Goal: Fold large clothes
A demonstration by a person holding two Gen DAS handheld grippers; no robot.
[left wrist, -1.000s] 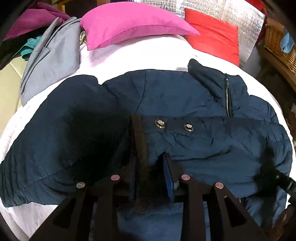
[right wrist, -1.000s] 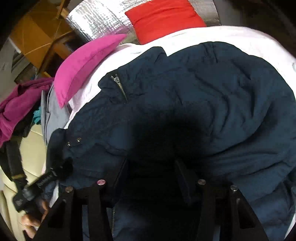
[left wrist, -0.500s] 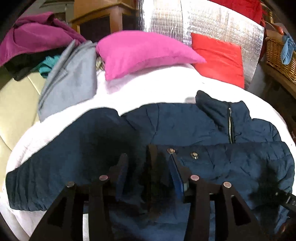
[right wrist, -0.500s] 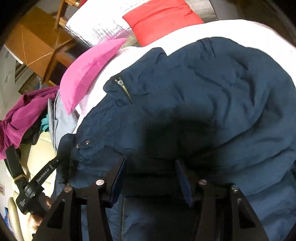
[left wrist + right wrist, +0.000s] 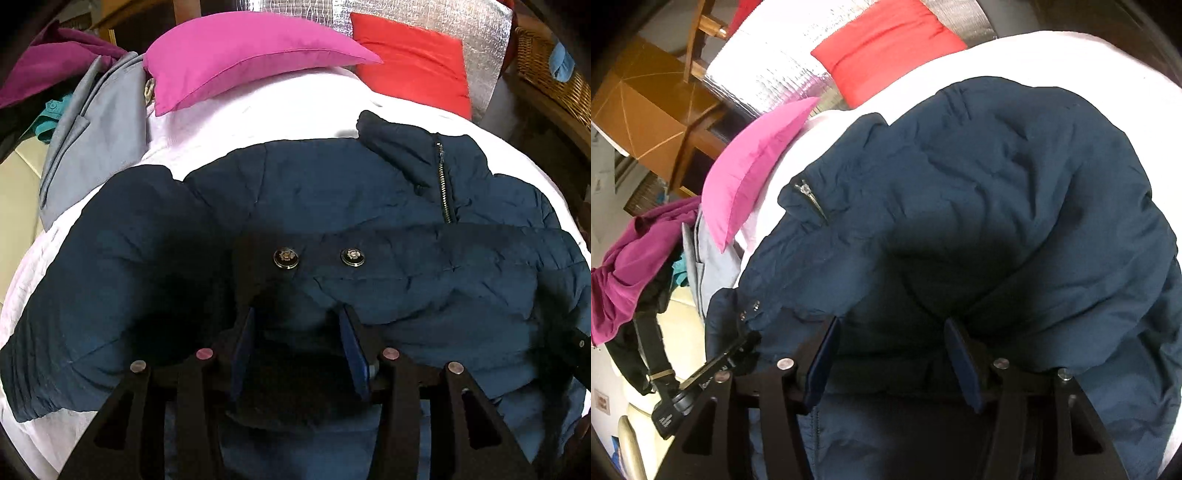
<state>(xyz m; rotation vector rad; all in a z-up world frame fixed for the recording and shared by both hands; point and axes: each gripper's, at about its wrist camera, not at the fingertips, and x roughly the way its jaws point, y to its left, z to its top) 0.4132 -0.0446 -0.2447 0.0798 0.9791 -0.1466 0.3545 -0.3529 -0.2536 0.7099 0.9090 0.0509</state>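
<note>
A large navy padded jacket (image 5: pixel 332 192) lies on a white bed (image 5: pixel 258 107), collar and zip at the far right. One sleeve is folded across its front, its cuff with two snap buttons (image 5: pixel 319 256) near the middle. My left gripper (image 5: pixel 299 347) is open just above the cuff, dark cuff fabric between its spread fingers. In the right wrist view the jacket (image 5: pixel 997 184) fills the frame. My right gripper (image 5: pixel 894 358) is open over the jacket body. The left gripper (image 5: pixel 713 373) shows at the lower left there.
A pink pillow (image 5: pixel 243 62) and a red pillow (image 5: pixel 413 70) lie at the head of the bed against silver padding. A grey garment (image 5: pixel 96 140) and a magenta one (image 5: pixel 44 66) are piled at the left. A wicker basket (image 5: pixel 554 85) stands at the right.
My left gripper has opened and let go of the sleeve cuff, which now lies across the jacket front. The right gripper has stayed open and shifted slightly.
</note>
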